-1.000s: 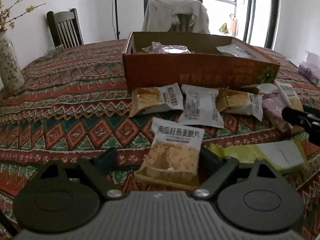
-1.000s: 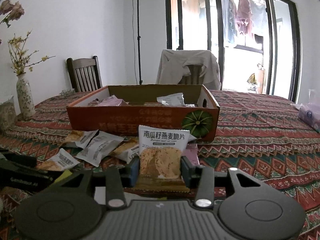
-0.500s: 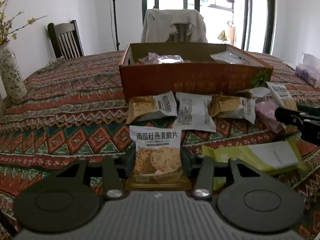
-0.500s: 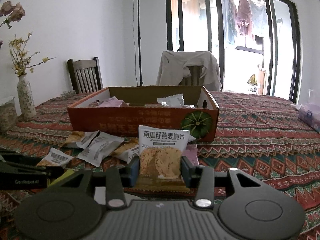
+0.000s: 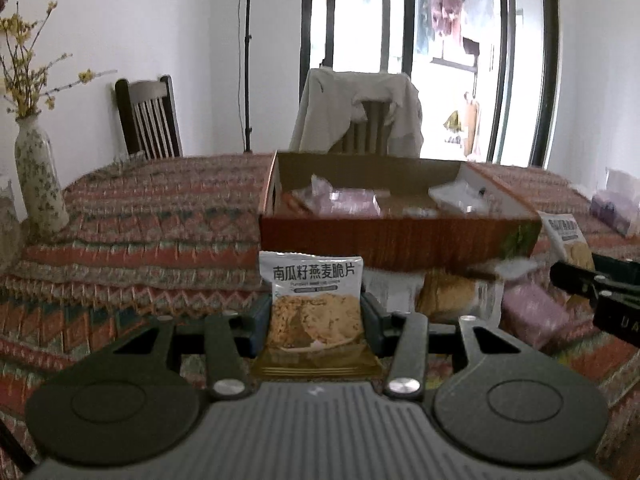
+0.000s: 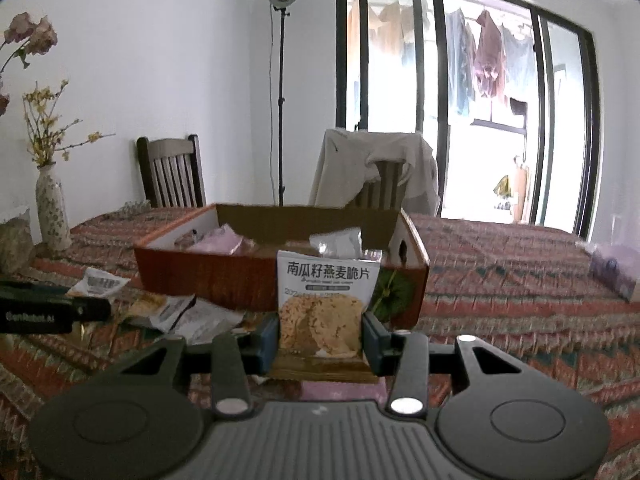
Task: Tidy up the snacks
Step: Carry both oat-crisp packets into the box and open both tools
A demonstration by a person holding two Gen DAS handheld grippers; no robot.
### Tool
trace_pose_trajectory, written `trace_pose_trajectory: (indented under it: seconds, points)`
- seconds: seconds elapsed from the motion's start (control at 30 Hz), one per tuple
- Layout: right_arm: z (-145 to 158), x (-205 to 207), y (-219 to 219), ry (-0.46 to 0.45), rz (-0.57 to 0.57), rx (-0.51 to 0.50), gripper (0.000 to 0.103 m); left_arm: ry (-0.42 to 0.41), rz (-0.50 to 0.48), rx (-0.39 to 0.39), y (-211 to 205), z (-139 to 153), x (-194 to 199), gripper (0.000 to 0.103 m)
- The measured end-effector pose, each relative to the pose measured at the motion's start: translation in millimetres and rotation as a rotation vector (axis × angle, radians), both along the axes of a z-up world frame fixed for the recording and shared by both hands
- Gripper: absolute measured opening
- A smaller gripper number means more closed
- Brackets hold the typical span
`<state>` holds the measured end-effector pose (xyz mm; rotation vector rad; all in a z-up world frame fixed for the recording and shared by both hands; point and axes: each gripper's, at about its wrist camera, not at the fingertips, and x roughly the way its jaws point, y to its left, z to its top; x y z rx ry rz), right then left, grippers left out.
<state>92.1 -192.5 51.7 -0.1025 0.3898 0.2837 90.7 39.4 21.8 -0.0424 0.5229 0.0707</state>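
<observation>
Left gripper: the left gripper (image 5: 316,322) is held level above the table (image 5: 132,216), fingers pointing toward the far edge, jaws clamped on the sides of a snack packet.

Left packet: the left crisp packet (image 5: 314,304) stands upright between the 2 pads, white printed top up, clear window showing crisps below; it is off the cloth, in front of the box's near wall.

Right gripper: the right gripper (image 6: 322,338) is also level and aimed at the far edge, jaws closed on a second packet of the same kind. In the left wrist view its dark fingers (image 5: 588,280) reach in from the right edge of the frame.

Right packet: the right crisp packet (image 6: 326,304) is upright in the grip, its top overlapping the box's near wall in view; whether it touches the box I cannot tell.

Box: the orange cardboard box (image 5: 396,236) sits open-topped near the middle of the table, with pink and silvery packets (image 5: 352,200) lying inside.

Loose snacks: several loose packets (image 6: 176,312) lie on the cloth along the box's near side, between the box and the grippers.

Vase: a patterned vase (image 5: 38,176) with yellow sprigs stands near the table's left edge.

Chairs: 2 chairs stand beyond the far edge, 1 chair (image 6: 372,172) draped with a pale garment.
</observation>
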Motion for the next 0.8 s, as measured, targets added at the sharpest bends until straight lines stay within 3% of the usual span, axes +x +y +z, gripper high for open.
trace_pose_trajectory:
  seconds: [0.37, 0.8]
  points:
    - [29, 56, 13, -0.041, 0.034, -0.056, 0.042, -0.090, -0.007, -0.026, -15, 35, 44, 0.048]
    - [41, 144, 36, -0.010, 0.030, 0.004, 0.042, -0.101, 0.055, -0.084, -18, 50, 128, 0.048]
